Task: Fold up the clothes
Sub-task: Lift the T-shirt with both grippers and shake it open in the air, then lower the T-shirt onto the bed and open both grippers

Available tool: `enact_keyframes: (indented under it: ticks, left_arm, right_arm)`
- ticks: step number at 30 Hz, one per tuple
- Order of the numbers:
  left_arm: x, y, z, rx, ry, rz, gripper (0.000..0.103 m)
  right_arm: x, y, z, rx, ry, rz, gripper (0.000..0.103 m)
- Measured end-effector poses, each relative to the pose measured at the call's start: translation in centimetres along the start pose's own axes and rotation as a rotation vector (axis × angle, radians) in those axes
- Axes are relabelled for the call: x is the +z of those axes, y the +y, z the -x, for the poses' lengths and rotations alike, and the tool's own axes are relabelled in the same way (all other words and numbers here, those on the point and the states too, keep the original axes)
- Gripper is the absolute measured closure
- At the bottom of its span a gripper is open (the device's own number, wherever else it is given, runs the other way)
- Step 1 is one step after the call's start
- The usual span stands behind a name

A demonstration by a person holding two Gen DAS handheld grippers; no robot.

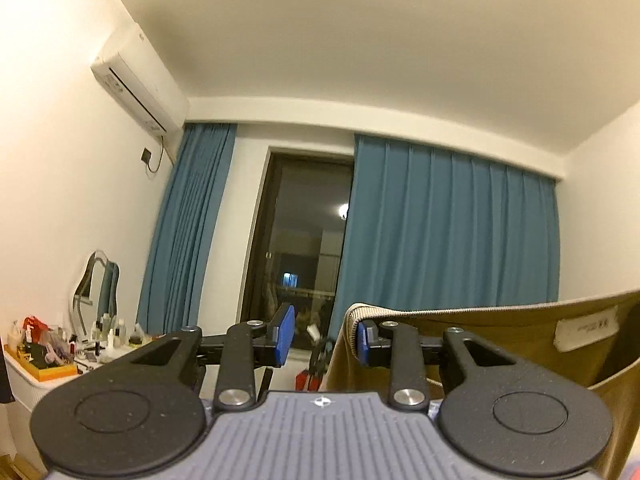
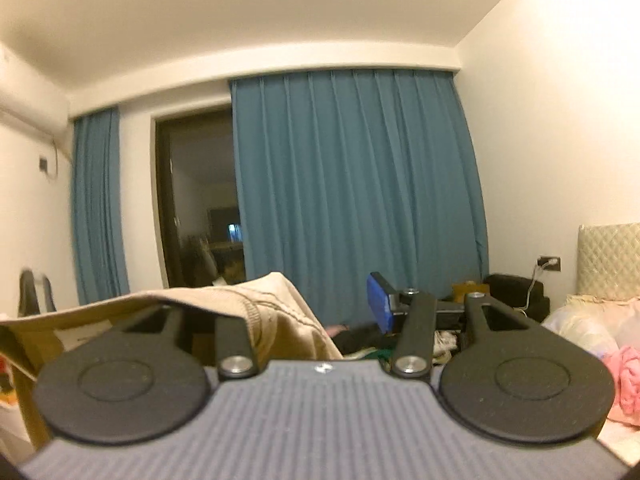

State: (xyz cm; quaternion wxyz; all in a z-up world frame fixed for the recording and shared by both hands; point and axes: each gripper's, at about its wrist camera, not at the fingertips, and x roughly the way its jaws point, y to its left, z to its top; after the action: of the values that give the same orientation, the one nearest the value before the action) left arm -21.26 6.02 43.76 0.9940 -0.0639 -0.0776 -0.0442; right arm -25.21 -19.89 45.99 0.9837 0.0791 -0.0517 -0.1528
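A tan garment [image 1: 500, 344] with a ribbed edge and a white inner label hangs stretched in the air between both grippers. My left gripper [image 1: 324, 340] is open; the garment's ribbed corner is draped over its right blue pad [image 1: 366, 344], while the left pad [image 1: 285, 336] is bare. In the right wrist view the same garment [image 2: 248, 312] lies over my right gripper's left finger and hides its pad. My right gripper [image 2: 320, 312] is open, its right blue pad [image 2: 380, 306] bare. Both grippers are raised and point toward the curtains.
Blue curtains [image 1: 448, 232] flank a dark glass door [image 1: 296, 248]. A dresser [image 1: 52, 360] with a mirror and bottles stands at left under an air conditioner [image 1: 136, 76]. A bed headboard [image 2: 608, 260] and pink clothes [image 2: 628, 376] are at right.
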Motion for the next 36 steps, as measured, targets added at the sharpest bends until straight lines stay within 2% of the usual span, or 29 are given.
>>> enact_keyframes:
  ticks: [3, 4, 8, 11, 14, 18, 20, 24, 28, 31, 33, 36]
  left_arm:
    - [2.9, -0.6, 0.5, 0.002, -0.03, 0.028, 0.07]
    - [3.2, -0.8, 0.0, 0.008, -0.022, 0.026, 0.07]
    - [3.4, -1.5, -3.2, 0.021, 0.011, 0.045, 0.07]
    - [1.1, -1.7, -7.7, 0.02, 0.059, 0.073, 0.07]
    - [-2.0, -1.4, -13.8, 0.016, 0.087, 0.081, 0.07]
    - [-6.6, -1.5, -23.5, 0.008, 0.128, 0.068, 0.068]
    - [-9.3, -1.7, -29.0, 0.027, 0.135, 0.041, 0.065]
    - [-16.1, -2.2, -39.3, 0.033, 0.177, 0.041, 0.063]
    - [-28.3, -3.3, -49.5, 0.03, 0.26, 0.032, 0.062]
    - [-38.1, -3.2, -56.0, 0.028, 0.388, 0.018, 0.062]
    - [-44.6, -3.1, -60.3, 0.025, 0.484, 0.007, 0.062]
    - [-52.2, -3.5, -64.0, 0.007, 0.629, -0.062, 0.062]
  right_arm:
    - [1.5, -0.1, 0.1, 0.02, -0.024, -0.001, 0.052]
    - [1.8, -0.2, -0.1, 0.028, -0.029, 0.004, 0.049]
    - [0.3, -0.4, -3.0, 0.051, 0.01, 0.061, 0.048]
    - [-1.5, -0.4, -6.3, 0.046, 0.044, 0.102, 0.048]
    - [-3.7, -0.5, -10.8, 0.038, 0.075, 0.09, 0.045]
    - [-6.3, -0.5, -19.1, -0.003, 0.11, 0.091, 0.043]
    - [-8.0, -0.4, -24.0, -0.016, 0.118, 0.09, 0.043]
    - [-13.2, -1.0, -34.3, -0.049, 0.141, 0.121, 0.043]
    - [-23.0, -3.1, -45.8, -0.066, 0.247, 0.124, 0.043]
    - [-32.5, -5.0, -54.1, -0.044, 0.367, 0.129, 0.043]
    - [-38.3, -5.5, -58.3, -0.031, 0.46, 0.145, 0.043]
    - [-46.5, -6.1, -63.9, -0.014, 0.602, 0.169, 0.044]
